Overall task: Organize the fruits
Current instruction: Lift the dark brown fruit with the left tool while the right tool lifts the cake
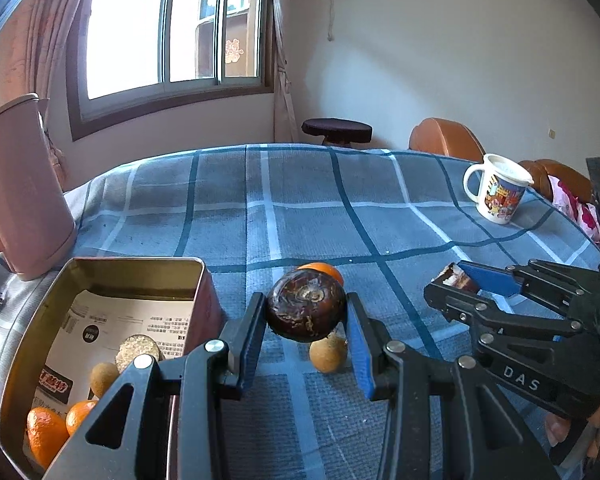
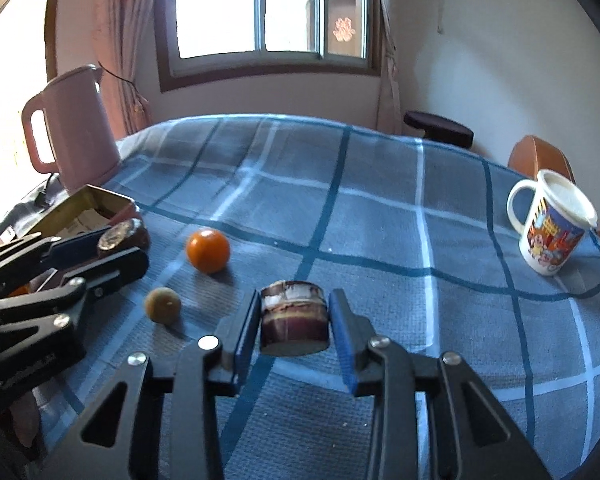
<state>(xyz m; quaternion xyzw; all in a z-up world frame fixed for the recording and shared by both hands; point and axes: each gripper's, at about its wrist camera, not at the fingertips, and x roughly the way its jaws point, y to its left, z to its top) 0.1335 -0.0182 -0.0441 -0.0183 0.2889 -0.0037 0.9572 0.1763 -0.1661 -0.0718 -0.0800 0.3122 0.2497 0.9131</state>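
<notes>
Left claw (image 1: 306, 316) grips a dark chestnut (image 1: 306, 306); right claw (image 2: 294, 318) clamps another (image 2: 293, 320).

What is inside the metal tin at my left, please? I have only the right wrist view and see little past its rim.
Observer: The left wrist view looks into the tin: two oranges and a small tan fruit lie on a printed sheet.
Operator: Thank you. How does the left gripper hold its load?
Observer: The left gripper has one pad on each side of a dark round fruit.
Operator: And how deep does my own piece sit?
Observer: From the side, the brown-and-white piece sits right at the tips of the right gripper.
</notes>
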